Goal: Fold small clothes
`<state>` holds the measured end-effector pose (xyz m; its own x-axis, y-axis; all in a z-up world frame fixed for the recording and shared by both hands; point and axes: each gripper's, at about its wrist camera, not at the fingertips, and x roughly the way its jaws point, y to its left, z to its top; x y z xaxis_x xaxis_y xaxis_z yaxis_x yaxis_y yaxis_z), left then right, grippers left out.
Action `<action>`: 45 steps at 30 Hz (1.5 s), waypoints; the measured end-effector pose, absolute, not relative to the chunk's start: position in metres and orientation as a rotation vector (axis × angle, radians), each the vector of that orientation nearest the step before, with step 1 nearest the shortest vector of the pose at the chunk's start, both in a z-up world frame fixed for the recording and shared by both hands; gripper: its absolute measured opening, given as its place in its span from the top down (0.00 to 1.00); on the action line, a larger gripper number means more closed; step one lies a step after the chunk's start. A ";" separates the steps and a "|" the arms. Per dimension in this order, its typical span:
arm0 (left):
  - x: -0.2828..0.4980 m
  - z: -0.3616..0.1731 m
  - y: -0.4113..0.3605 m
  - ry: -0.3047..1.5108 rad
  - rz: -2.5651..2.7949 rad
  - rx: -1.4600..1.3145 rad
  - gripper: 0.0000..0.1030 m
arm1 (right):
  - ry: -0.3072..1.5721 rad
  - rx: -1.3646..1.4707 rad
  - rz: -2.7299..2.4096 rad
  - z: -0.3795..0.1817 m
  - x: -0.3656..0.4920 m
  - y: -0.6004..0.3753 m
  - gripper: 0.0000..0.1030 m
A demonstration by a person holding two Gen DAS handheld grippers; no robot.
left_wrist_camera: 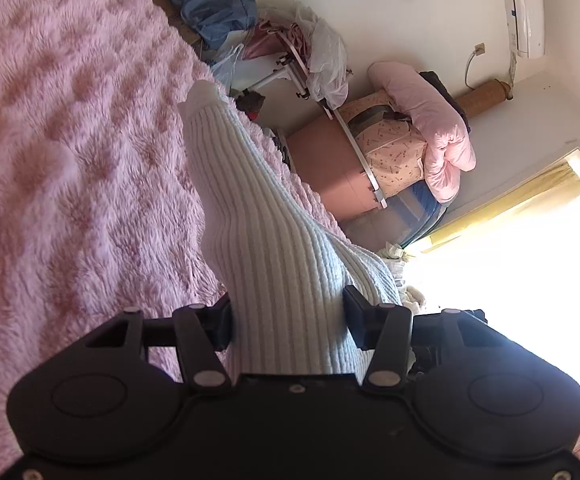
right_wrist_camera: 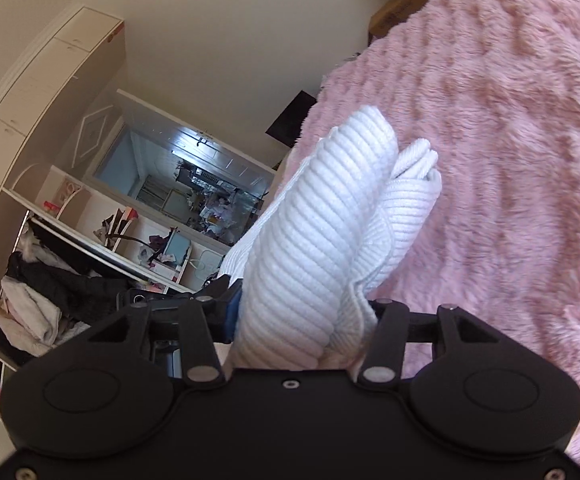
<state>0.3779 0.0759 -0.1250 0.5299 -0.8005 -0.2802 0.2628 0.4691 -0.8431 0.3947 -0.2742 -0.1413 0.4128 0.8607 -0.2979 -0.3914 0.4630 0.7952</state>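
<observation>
A white ribbed knit garment (left_wrist_camera: 258, 200) is bunched between the jaws of my left gripper (left_wrist_camera: 288, 308), which is shut on it. The cloth stretches away from the fingers and hangs above a fluffy pink blanket (left_wrist_camera: 70, 140). In the right wrist view another part of the same white garment (right_wrist_camera: 329, 208) is folded into thick rolls, and my right gripper (right_wrist_camera: 301, 304) is shut on it. That bundle also hangs above the pink blanket (right_wrist_camera: 509, 160). The pads of both grippers are mostly hidden by the knit.
Beyond the bed's edge are a blue bag (left_wrist_camera: 214, 0), a pink quilt on a pile of bedding (left_wrist_camera: 429, 132), a bright window (left_wrist_camera: 509, 260) and an air conditioner (left_wrist_camera: 523, 8). An open wardrobe with clothes (right_wrist_camera: 50, 280) and a mirrored door (right_wrist_camera: 182, 176) stand on the other side.
</observation>
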 end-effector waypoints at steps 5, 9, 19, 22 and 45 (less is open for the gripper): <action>0.332 -0.113 0.112 0.735 -0.693 -0.817 0.49 | 0.791 0.669 0.928 -0.133 0.370 -0.237 0.50; 0.301 -0.128 0.136 0.745 -0.663 -0.828 0.49 | 0.811 0.662 0.948 -0.148 0.348 -0.216 0.51; 0.274 -0.223 0.168 0.865 -0.597 -0.864 0.49 | 0.961 0.744 0.877 -0.239 0.335 -0.195 0.51; 0.271 -0.251 0.172 0.919 -0.570 -0.852 0.47 | 1.020 0.734 0.838 -0.268 0.332 -0.197 0.51; 0.178 -0.122 0.134 0.751 -0.264 -0.337 0.42 | 0.791 0.344 0.513 -0.174 0.256 -0.229 0.61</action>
<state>0.1781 0.1336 -0.1221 0.7028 -0.3507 -0.6190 0.1133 0.9141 -0.3893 0.2565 -0.2286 -0.1740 0.5921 0.5559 -0.5835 -0.3057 0.8248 0.4756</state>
